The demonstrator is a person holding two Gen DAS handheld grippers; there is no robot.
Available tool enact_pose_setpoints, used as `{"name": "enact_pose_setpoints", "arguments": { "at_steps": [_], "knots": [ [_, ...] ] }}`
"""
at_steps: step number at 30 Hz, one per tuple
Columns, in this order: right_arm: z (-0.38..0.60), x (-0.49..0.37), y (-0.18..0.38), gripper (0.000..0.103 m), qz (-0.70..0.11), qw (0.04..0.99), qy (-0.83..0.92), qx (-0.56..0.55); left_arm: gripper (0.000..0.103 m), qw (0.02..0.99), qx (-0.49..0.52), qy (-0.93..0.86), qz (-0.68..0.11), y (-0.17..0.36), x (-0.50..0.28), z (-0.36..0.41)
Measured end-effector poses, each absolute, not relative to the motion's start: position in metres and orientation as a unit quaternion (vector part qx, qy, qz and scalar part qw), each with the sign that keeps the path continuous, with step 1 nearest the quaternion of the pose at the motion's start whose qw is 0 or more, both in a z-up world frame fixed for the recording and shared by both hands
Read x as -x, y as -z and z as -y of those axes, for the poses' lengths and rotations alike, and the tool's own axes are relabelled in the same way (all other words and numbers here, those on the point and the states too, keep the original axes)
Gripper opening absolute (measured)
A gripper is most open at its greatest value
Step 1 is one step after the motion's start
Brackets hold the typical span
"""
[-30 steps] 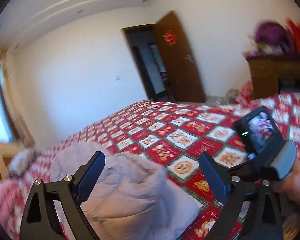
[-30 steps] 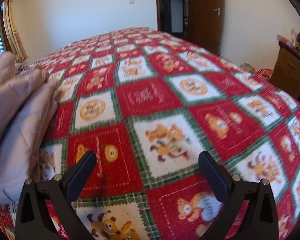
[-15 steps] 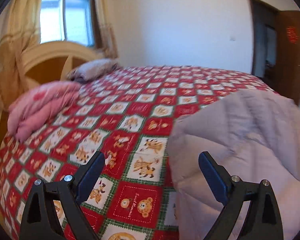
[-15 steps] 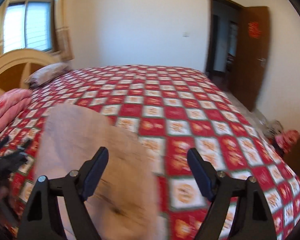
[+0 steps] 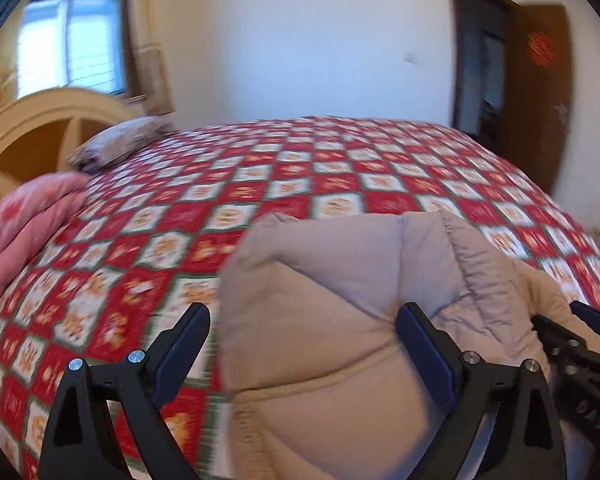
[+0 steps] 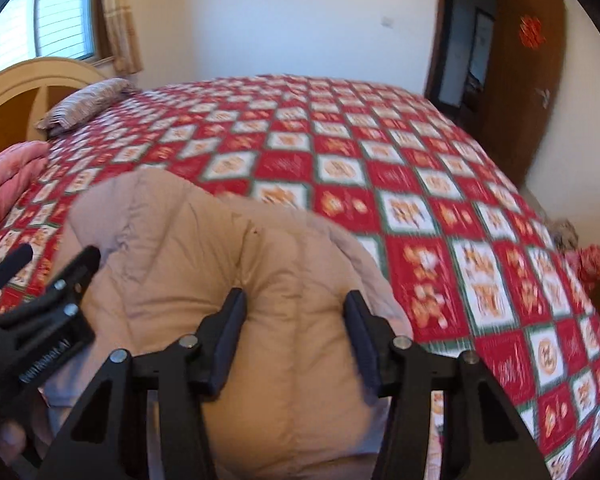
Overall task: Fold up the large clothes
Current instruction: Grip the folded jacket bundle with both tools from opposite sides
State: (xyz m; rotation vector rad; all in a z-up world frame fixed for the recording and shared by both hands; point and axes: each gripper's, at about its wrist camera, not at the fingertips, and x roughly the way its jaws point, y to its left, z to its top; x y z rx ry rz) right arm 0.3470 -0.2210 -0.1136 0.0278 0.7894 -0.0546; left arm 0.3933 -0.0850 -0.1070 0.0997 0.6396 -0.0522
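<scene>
Lying bunched at the near edge of the red patchwork bedspread, the beige puffer jacket runs lengthwise away towards the far wall; the right gripper sits directly over its near hem, its jaws, just been closing, now half together with padding bulging between them, pads apparently not yet pressing. The left gripper stands wide apart over the jacket's left edge, gripping nothing; the right seems nearer a hold.

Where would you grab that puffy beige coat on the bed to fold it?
Grip the puffy beige coat at its near edge, coming from the bedside. That end bulges toward both grippers, while the far end lies flat on the red patchwork bedspread, offering little to pinch.
</scene>
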Motion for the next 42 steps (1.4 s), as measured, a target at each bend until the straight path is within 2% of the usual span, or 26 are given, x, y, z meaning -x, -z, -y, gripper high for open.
{"name": "enact_pose_setpoints", "arguments": {
  "at_steps": [6, 15, 42],
  "knots": [
    [0.254, -0.339, 0.139, 0.054, -0.392, 0.917, 0.049, -0.042, 0.099, 0.942, -0.109, 0.025, -0.316, 0.125, -0.395, 0.126],
    [0.259, -0.331, 0.162, 0.054, -0.387, 0.919, 0.051, -0.056, 0.102, 0.94, -0.11, 0.03, -0.32, 0.143, -0.397, 0.132],
    [0.261, -0.337, 0.182, 0.058, -0.395, 0.915, 0.06, -0.052, 0.102, 0.936, -0.114, 0.033, -0.333, 0.162, -0.406, 0.135]
  ]
}}
